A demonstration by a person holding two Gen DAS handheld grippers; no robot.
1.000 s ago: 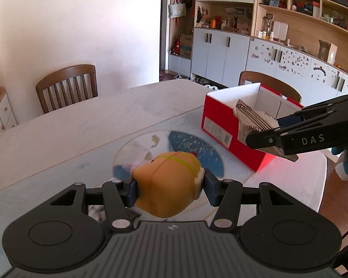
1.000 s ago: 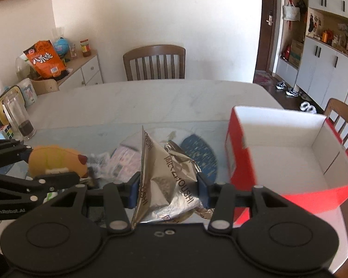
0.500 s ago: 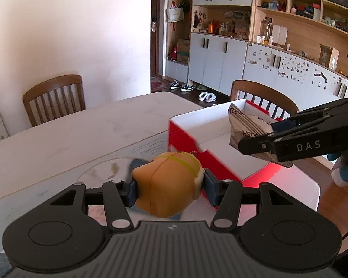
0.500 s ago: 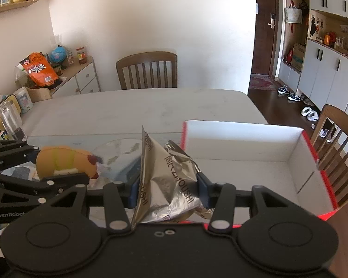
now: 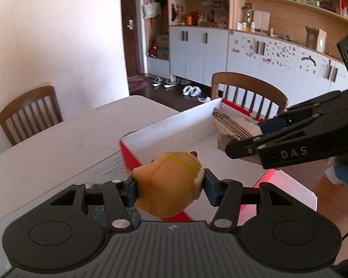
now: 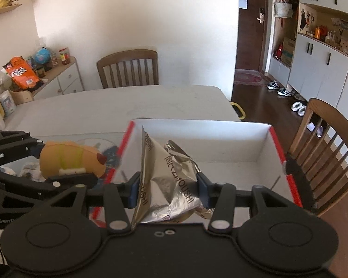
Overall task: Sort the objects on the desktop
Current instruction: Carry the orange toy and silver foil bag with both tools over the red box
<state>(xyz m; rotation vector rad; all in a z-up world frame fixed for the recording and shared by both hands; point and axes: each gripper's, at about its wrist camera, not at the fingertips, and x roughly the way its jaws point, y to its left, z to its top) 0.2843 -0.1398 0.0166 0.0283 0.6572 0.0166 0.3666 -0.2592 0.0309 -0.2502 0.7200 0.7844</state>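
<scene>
Left gripper (image 5: 168, 188) clamped a rounded, smooth orange toy (image 5: 168, 184); its blue pads pressed both sides. The toy looked soft and rubbery, with thin yellow-green lines across the top and a small dark red tip at the far end. It hung over the near left corner of the box (image 5: 174, 125).

Right gripper (image 6: 168, 185) was closed on a crumpled silver foil bag (image 6: 169, 180), shiny and creased, with dark lettering and one flap standing up in a sharp triangle. The bag was over the box's open inside, above the near wall.

The box was a rectangular carton, red outside, matt white inside, on a pale table (image 6: 118, 104). Wooden slat-back chairs (image 6: 128, 69) stood at the far and right sides.
</scene>
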